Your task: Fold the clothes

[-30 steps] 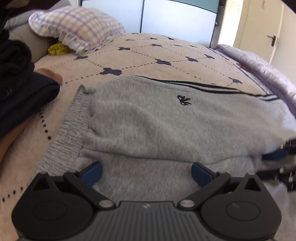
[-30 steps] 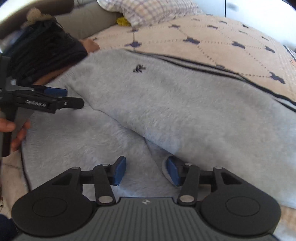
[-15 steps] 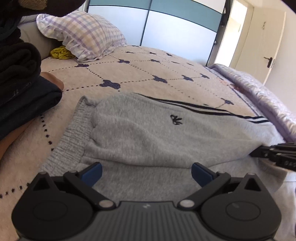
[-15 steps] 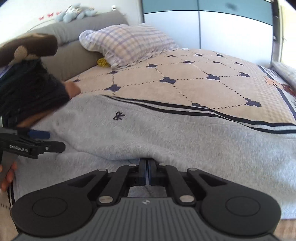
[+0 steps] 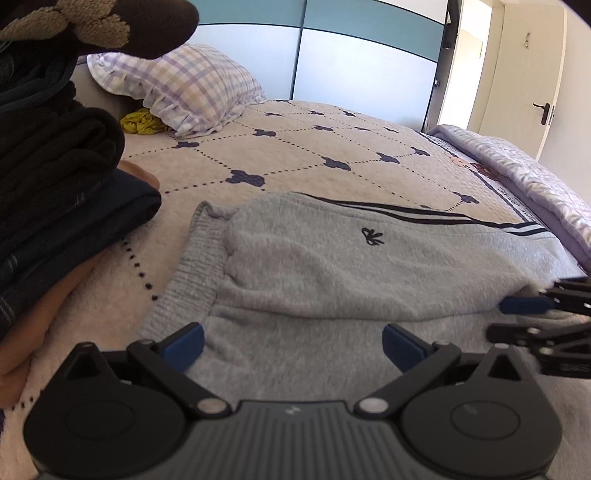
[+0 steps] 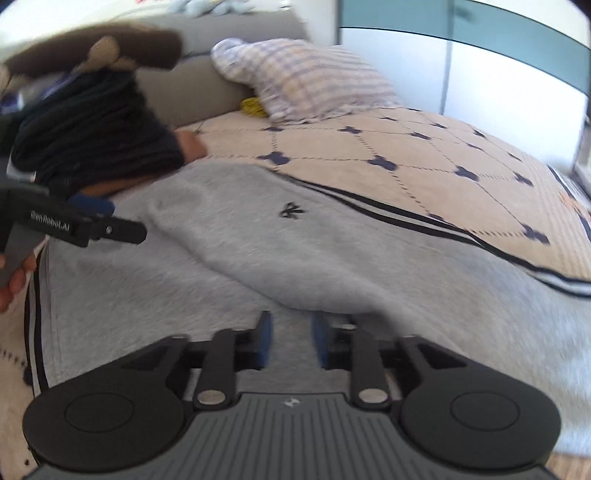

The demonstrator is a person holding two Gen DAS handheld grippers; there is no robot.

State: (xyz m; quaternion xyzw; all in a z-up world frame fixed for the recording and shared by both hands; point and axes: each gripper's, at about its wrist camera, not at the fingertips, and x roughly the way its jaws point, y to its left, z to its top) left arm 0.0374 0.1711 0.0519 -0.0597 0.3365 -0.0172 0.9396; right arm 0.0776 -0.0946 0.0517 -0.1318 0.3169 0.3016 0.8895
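Grey sweatpants [image 5: 332, 266] with dark side stripes and a small black logo lie flat on the quilted bed, one layer folded over another. My left gripper [image 5: 291, 345] hovers at their near edge by the ribbed waistband [image 5: 192, 266], jaws wide apart, nothing between them. My right gripper [image 6: 291, 339] sits low over the fold line of the sweatpants [image 6: 332, 258], its blue pads [image 6: 264, 339] a narrow gap apart and holding nothing. The right gripper [image 5: 535, 314] also shows at the right edge of the left wrist view. In the right wrist view the left gripper [image 6: 92, 221] is held by a hand.
A stack of dark folded clothes [image 5: 55, 184] with a brown plush item [image 5: 110, 22] on top stands at the left. A plaid pillow [image 5: 184, 88] and a yellow cloth [image 5: 142, 122] lie by the headboard. A lilac blanket [image 5: 517, 166] edges the bed at right.
The right gripper stood open a second ago, was shut at the fold half a second ago, and its pads have now parted. The left gripper stayed wide open and pulled back a little.
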